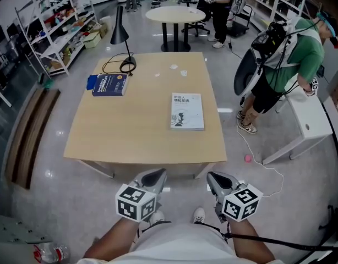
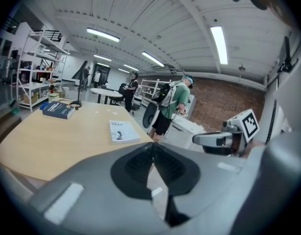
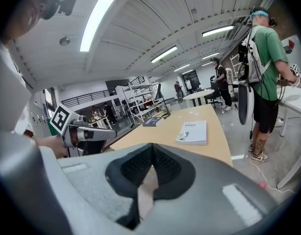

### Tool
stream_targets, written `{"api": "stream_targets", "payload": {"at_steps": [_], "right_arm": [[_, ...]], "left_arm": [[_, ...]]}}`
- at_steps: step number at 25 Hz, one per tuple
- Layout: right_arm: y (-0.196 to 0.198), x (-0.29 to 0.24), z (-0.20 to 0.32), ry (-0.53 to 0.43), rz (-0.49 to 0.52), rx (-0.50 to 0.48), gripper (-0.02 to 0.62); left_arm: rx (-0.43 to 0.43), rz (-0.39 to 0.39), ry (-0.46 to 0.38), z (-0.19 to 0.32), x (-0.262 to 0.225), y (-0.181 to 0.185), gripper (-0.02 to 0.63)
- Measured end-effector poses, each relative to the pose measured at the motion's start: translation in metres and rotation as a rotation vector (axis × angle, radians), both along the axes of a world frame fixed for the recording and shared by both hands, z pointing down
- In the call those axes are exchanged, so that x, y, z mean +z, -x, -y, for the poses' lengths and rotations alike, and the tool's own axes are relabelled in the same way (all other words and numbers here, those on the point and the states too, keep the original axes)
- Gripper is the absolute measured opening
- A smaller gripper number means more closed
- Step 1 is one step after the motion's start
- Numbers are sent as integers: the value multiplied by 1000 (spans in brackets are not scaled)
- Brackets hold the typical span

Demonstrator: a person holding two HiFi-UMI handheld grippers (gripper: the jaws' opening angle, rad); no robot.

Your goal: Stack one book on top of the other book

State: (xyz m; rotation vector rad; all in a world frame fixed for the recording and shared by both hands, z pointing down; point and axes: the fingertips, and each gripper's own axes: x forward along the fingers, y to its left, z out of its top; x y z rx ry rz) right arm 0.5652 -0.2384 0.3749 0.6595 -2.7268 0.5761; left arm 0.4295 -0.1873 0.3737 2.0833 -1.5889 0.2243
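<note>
Closest in, the person's two hands hold the grippers side by side over the grey floor, short of the near edge of the worktop. The left gripper (image 2: 151, 147), grey-bodied with black ribbed pads and a marker cube, has its jaws pressed together with nothing between them. The right gripper (image 3: 151, 149), of the same make, is likewise fully closed and empty. Both point toward the worktop and touch nothing. A clear plastic bottle (image 1: 48, 253) lies on the floor to the left of the person.

Beyond the grippers stands the light wooden rectangular worktop (image 1: 130, 139). Toward its right side lies the thin white-and-grey paperback book (image 1: 187, 111), flat and face up, with its spine running away from the person. Further back, near the far left corner, lies the thicker dark blue book (image 1: 110, 84), also flat and well apart from the white one. The two books are not stacked. Just behind the blue book sits the black desk lamp (image 1: 120, 34), its round base on the worktop with a looped black cable beside it.

On the floor off the worktop's right corner lies a small pink ball (image 1: 247, 158). Further right, a person in a green shirt (image 1: 304, 54) leans over a small white table (image 1: 309, 122). In the distance stand a round white table (image 1: 174, 14) and, at the left, white shelving (image 1: 56, 29) loaded with goods.
</note>
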Motion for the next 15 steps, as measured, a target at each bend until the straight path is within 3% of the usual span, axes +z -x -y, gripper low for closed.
{"api": "stream_targets", "payload": {"at_steps": [15], "right_arm": [[2,-5,2,-6,-5,-14,0]], "left_arm": [[-4,6,-4,2,-5,-1,5]]}}
